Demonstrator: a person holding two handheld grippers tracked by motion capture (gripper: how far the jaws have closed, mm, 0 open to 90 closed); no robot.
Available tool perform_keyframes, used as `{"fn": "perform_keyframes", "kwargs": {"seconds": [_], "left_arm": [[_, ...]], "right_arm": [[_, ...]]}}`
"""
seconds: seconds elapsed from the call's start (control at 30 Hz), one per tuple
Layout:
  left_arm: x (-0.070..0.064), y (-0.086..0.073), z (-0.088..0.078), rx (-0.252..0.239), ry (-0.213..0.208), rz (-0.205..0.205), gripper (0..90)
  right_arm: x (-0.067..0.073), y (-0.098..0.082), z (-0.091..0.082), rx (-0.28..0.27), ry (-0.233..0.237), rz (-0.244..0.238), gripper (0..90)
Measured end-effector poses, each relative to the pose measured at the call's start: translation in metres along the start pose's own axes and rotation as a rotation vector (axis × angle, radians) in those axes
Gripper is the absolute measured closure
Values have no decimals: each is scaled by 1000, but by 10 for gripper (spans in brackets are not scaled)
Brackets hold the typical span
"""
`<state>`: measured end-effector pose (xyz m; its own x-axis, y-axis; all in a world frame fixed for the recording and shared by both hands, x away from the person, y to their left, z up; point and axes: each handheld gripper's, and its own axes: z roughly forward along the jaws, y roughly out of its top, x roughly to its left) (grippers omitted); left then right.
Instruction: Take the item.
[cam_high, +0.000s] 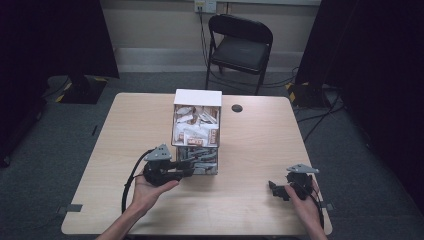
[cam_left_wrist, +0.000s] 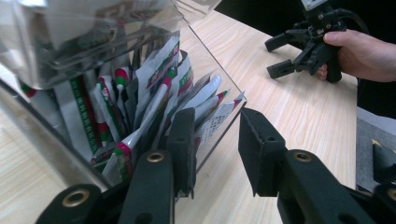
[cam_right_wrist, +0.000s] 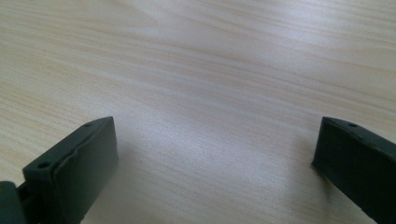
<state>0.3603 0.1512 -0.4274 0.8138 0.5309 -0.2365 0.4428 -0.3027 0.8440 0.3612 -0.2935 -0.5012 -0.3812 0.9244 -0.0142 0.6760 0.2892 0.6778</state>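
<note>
L gripper (cam_left_wrist: 215, 140) is at the clear box (cam_high: 196, 131) mid-table, lower tier. One jaw sits inside among the sachets (cam_left_wrist: 154, 93), the other outside the clear wall; jaws part open, not pressing on anything. R gripper (cam_high: 280, 190) rests near the table's (cam_high: 260, 150) right front edge, jaws wide apart w/ nothing between, well clear of box.

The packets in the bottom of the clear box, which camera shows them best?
The left gripper view: the green, red and white packets stand upright, close up, behind the clear box wall, right by the left tool. The high view shows them small and greyish in the lower compartment. The right gripper view looks at bare table.
</note>
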Motion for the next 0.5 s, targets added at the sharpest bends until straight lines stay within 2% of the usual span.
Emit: {"fn": "perform_keyframes", "kwargs": {"seconds": [0.5], "left_arm": [[4,-4,15,5,-5,11,752]], "right_arm": [[0,0,0,0,1,1,0]]}}
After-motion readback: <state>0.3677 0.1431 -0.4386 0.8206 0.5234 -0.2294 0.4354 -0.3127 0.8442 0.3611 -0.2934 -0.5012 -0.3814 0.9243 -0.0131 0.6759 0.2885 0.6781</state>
